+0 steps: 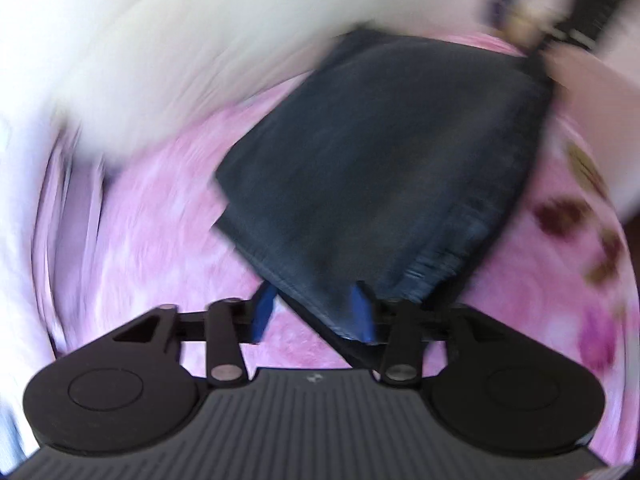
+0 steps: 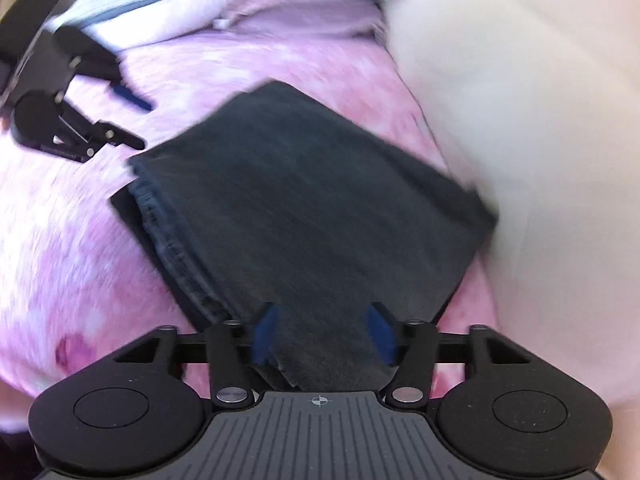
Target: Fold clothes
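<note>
The folded dark jeans (image 2: 304, 216) lie as a squarish stack of layers on the pink bedspread (image 2: 72, 248), with the stitched hems and seams bunched along the stack's left edge in my right wrist view. The same jeans (image 1: 384, 168) fill the middle of my left wrist view, one frayed hem edge near the lower right of the stack.

My right gripper (image 2: 324, 330) sits at the near corner of the jeans with its 2 blue fingertips (image 2: 265, 330) spread apart, the denim lying between them and running back under the gripper body. Nothing is pinched there that I can make out.

My left gripper (image 1: 314, 312) is at another corner of the stack, its 2 blue pads (image 1: 362, 312) also apart; the pointed corner of the denim lies between them, and it overlaps the right pad, though motion blur keeps me from telling whether it touches. From the right wrist view I can see that left gripper (image 2: 138, 118) at the upper left, its fingers open above the bedspread just beside the jeans' far left corner.

A large white, heavily blurred cloth (image 2: 520, 140) lies against the right side of the stack, and paler lilac and white fabrics (image 2: 288, 4) sit piled at the far edge of the bed
</note>
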`<state>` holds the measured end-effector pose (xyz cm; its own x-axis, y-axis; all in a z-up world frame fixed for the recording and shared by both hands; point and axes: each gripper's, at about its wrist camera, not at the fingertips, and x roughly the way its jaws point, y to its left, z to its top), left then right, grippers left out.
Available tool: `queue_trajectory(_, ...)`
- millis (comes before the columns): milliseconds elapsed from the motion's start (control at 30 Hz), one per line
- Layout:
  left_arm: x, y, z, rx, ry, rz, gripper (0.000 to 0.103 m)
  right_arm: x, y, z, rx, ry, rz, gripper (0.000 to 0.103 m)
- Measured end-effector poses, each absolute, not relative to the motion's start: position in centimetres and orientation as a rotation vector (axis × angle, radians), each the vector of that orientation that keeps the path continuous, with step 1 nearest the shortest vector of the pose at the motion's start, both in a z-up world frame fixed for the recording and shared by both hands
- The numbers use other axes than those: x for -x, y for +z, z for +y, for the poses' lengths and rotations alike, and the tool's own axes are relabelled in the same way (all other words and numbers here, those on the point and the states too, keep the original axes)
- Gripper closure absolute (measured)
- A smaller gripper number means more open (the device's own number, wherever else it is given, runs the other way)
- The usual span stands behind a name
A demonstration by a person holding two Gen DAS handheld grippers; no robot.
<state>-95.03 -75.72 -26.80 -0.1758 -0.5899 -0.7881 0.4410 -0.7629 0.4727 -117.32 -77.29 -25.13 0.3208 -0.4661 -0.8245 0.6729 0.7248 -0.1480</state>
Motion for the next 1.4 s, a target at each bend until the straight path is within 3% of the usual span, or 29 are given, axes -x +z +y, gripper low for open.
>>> queue_trajectory(100,96.0,-28.6,-74.6,-1.517,-1.991,-0.293,0.057,115.8,-27.1,-76.1,-0.149,-0.684,1.084,0.046)
queue_trajectory(233,97.0,-30.7,-74.9,-1.587,-1.953,-0.343,0.069,114.6,-30.2,-76.1,-0.056,-0.643,1.189,0.046)
queue_trajectory(367,98.0,-32.8,-75.2,-1.657,-1.913,-0.393,0.074,114.3,-31.8,-76.2,0.033,-0.572,1.246,0.046)
queue_trajectory(400,97.9,-32.5,-75.1,-1.65,-1.92,-0.385,0.075,114.5,-31.6,-76.3,0.039,-0.56,1.25,0.06)
queue_trajectory(500,97.8,-32.7,-74.4,-1.651,-1.928,-0.388,0.076,116.1,-30.2,-76.4,0.022,-0.56,1.246,0.075)
queue_trajectory(667,97.7,-33.4,-74.0,-1.667,-1.919,-0.395,0.073,117.1,-31.7,-75.7,0.025,-0.569,1.252,0.075)
queue_trajectory(733,97.6,-33.0,-74.4,-1.671,-1.908,-0.367,0.072,116.8,-31.8,-75.6,0.022,-0.578,1.255,0.069)
queue_trajectory(833,97.2,-30.7,-74.5,-1.602,-1.873,-0.163,0.068,117.0,-31.0,-75.6,-0.033,-0.599,1.249,0.057)
queue_trajectory(900,96.9,-29.2,-74.5,-1.548,-1.842,-0.025,0.062,117.4,-30.0,-75.7,-0.101,-0.621,1.237,0.039)
queue_trajectory(1000,96.5,-26.9,-74.4,-1.461,-1.787,0.176,0.057,118.3,-28.0,-75.7,-0.256,-0.734,1.161,0.027)
queue_trajectory(1067,95.8,-25.2,-74.1,-1.36,-1.749,0.3,0.04,118.9,-26.4,-75.4,-0.368,-0.84,1.086,0.025)
queue_trajectory(1133,95.2,-23.5,-73.3,-1.255,-1.721,0.408,0.035,119.6,-24.7,-74.9,-0.488,-0.943,1.004,0.025)
queue_trajectory(1233,94.3,-21.0,-72.1,-1.098,-1.676,0.544,0.02,120.7,-22.2,-73.2,-0.709,-1.095,0.861,0.025)
queue_trajectory(1400,93.1,-16.8,-67.4,-0.95,-1.709,0.573,0.016,120.8,-18.1,-68.3,-0.899,-1.263,0.675,0.025)
